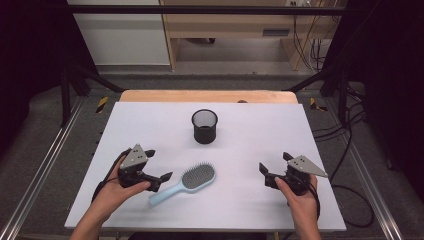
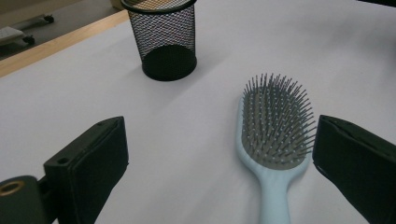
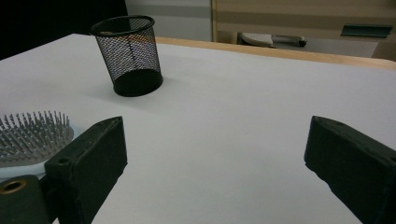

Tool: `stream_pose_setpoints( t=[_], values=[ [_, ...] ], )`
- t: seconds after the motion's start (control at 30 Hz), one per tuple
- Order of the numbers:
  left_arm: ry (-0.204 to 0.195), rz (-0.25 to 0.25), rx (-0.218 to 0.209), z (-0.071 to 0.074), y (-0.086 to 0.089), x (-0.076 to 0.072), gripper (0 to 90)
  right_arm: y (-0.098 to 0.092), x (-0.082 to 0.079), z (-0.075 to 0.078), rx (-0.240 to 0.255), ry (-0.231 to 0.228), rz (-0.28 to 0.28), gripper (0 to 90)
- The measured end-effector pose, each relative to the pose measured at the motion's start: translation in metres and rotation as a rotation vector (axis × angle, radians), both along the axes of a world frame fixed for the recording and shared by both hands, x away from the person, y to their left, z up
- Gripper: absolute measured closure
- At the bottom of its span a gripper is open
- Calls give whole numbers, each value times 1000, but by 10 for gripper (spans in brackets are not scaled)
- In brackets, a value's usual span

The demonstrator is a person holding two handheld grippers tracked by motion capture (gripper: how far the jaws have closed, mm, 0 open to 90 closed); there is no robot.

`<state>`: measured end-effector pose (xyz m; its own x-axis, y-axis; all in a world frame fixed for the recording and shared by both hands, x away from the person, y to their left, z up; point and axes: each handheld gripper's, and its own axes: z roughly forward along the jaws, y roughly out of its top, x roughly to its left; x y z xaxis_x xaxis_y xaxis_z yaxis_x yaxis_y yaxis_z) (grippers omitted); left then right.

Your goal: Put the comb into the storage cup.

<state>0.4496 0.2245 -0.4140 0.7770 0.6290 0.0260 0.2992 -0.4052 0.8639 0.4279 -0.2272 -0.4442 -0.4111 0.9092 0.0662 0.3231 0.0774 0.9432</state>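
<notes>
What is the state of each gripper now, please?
Left gripper: open, holding nothing, beside the hairbrush.
Right gripper: open, holding nothing.

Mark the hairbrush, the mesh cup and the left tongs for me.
hairbrush (image 1: 198,176): high view, on the grey bristle pad.
mesh cup (image 1: 205,131): high view, on its outer wall.
left tongs (image 1: 158,164): high view, midway between the open tips.

White table (image 1: 250,200), wooden far edge; grey floor (image 1: 45,120) (cables at right); wooden cabinet (image 1: 225,25).
</notes>
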Motion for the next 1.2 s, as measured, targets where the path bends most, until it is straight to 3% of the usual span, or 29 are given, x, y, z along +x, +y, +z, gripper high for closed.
stream_pose_setpoints(
  t=[0.07,0.17,0.27,0.37,0.63,0.73,1.2],
  values=[
    [-2,8,-37,-6,0,0,38,0,0,-1,-15,0,2,59],
    [22,11,-15,-14,-2,0,43,-1,2,-5,-22,15,1,60],
    [39,18,-29,-21,-5,-1,48,-1,2,-7,-30,23,5,60],
    [46,0,20,-27,-11,-3,48,-1,1,-5,-35,15,-1,60],
    [73,-18,38,-35,-19,-9,68,-2,5,-7,-32,30,-19,64],
    [88,-29,64,-39,-21,-10,76,-3,4,-6,-42,29,-23,65],
    [177,-75,161,-54,-34,-11,291,-3,5,-8,-54,51,-9,73]
  ],
)
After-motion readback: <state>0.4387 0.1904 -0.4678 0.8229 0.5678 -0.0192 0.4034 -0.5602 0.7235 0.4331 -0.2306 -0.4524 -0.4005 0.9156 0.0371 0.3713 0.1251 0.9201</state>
